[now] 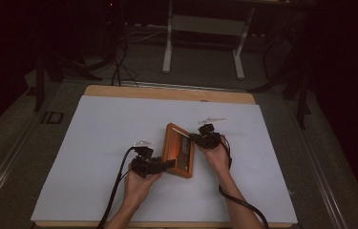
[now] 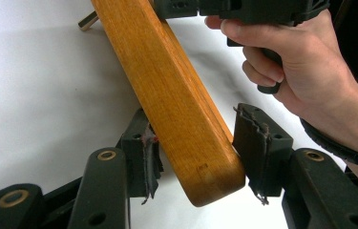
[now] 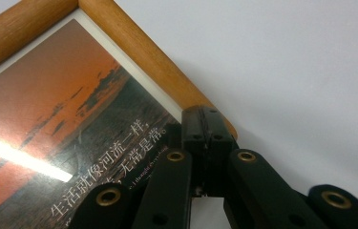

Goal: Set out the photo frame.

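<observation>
Left gripper (image 2: 195,157) straddles the wooden picture frame (image 2: 167,90) edge, pads not clearly pressing. Right gripper (image 3: 205,129) pinched together against the frame's rim on the bench (image 1: 95,138).

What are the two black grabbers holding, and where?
Left gripper straddles the wooden picture frame at its near corner, one pad touching, not clamped. Right gripper is shut, its tips pressing on the frame's edge; no clear pinch.

My left gripper (image 1: 153,164) lies level and points right, its fingers (image 2: 149,160) spread with a gap between them, while my right gripper (image 1: 200,138), held from behind by my right hand (image 1: 217,155), points left with its fingers (image 3: 205,126) pressed tight together.
</observation>
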Action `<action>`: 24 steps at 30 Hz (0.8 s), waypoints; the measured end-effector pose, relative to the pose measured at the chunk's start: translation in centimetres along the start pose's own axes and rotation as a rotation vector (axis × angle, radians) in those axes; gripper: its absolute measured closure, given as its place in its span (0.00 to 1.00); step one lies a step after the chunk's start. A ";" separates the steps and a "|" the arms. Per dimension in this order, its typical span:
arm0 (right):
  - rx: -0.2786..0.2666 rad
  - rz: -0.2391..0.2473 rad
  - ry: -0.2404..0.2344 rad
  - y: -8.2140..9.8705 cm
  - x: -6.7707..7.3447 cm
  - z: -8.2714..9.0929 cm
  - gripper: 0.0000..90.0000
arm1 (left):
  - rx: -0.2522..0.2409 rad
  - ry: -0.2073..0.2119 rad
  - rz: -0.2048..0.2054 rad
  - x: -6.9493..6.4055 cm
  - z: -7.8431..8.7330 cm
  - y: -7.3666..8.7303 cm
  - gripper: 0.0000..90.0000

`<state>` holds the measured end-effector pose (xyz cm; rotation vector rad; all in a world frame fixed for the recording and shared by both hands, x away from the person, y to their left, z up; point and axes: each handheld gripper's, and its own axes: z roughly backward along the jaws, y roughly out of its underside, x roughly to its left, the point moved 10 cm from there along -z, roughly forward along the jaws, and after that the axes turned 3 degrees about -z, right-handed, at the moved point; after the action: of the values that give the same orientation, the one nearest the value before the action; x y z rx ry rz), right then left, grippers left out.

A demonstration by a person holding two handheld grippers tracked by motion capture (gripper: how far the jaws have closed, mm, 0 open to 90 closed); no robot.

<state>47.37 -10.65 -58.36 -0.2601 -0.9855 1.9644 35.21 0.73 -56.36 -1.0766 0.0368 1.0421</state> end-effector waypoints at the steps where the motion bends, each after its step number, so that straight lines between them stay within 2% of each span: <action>1: -0.001 -0.002 -0.001 0.0 0.0 0.0 1.00 | 0.003 0.000 0.001 0.0 0.0 0.0 0.59; 7: -0.003 -0.010 0.000 0.2 -0.4 0.5 1.00 | 0.013 0.003 0.003 0.0 -0.1 -0.5 0.61; 10: -0.014 -0.012 -0.003 0.5 -0.7 1.2 0.97 | 0.011 -0.006 -0.010 -0.2 -0.2 -1.0 0.64; 13: -0.025 0.008 0.008 0.8 -0.7 2.1 0.93 | 0.013 -0.017 -0.030 -0.5 -0.5 -1.5 0.66; 16: -0.037 0.034 0.011 1.0 -0.6 3.2 0.89 | 0.016 -0.034 -0.067 -1.0 -0.7 -2.0 0.68; 24: -0.079 0.061 0.011 2.1 -0.1 6.3 0.80 | 0.019 -0.058 -0.170 -2.7 -1.3 -3.1 0.73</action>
<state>42.83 -14.76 -55.71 -0.3488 -1.0603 1.9789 36.50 -2.25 -53.61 -1.0134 -0.0904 0.9170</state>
